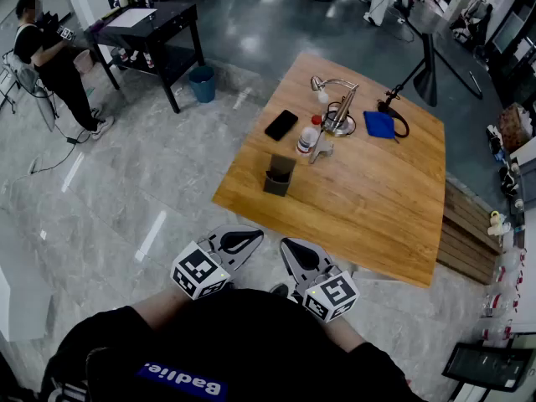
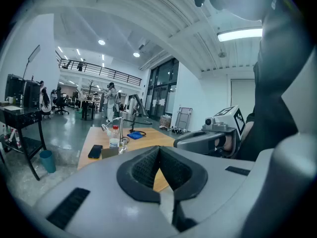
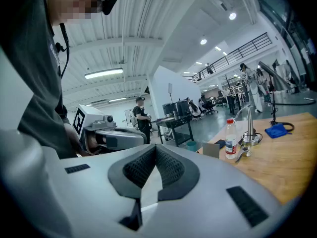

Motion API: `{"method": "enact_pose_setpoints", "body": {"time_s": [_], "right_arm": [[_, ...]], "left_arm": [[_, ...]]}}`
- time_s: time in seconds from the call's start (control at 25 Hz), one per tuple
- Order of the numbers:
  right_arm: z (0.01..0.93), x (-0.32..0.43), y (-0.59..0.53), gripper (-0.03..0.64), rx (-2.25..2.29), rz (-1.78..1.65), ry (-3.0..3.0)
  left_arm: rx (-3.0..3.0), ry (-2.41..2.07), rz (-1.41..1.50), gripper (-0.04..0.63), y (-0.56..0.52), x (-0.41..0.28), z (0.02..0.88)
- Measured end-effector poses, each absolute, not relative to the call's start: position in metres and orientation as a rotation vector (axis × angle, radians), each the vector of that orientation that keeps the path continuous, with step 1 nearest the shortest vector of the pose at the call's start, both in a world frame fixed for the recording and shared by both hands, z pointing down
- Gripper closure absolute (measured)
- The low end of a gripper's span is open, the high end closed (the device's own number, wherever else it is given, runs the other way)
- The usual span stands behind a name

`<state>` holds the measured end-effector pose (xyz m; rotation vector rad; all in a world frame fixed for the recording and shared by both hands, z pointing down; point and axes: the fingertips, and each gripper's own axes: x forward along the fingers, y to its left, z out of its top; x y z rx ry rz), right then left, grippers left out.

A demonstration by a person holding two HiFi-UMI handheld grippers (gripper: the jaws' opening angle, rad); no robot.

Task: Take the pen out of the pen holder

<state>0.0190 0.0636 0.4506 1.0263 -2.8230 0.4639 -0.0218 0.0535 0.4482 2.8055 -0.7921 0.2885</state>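
Note:
The dark grey pen holder (image 1: 277,177) stands near the front left edge of the wooden table (image 1: 377,199); I cannot make out a pen in it. It shows small and far in the left gripper view (image 2: 110,151) and in the right gripper view (image 3: 211,149). My left gripper (image 1: 240,243) and right gripper (image 1: 295,254) hang side by side close to my body, short of the table's front edge. Both are shut and empty, the pads meeting in the left gripper's own view (image 2: 159,155) and in the right gripper's own view (image 3: 155,152).
Behind the holder on the table lie a black phone (image 1: 281,125), a red-capped bottle (image 1: 308,135), a metal desk lamp (image 1: 335,99) and a blue cloth (image 1: 379,124). A black desk (image 1: 151,32), a blue bin (image 1: 202,83) and a person (image 1: 50,57) are far left.

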Motion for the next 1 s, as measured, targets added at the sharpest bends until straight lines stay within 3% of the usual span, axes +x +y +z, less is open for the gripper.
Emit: {"method": "enact_pose_setpoints", "body": {"time_s": [1.0], "right_arm": [[0.458,0.061,0.041,0.609,0.842,0.509,-2.924]], "left_arm": [[2.759,-1.070,0.458,0.586,0.011,0.002,0.464]]}}
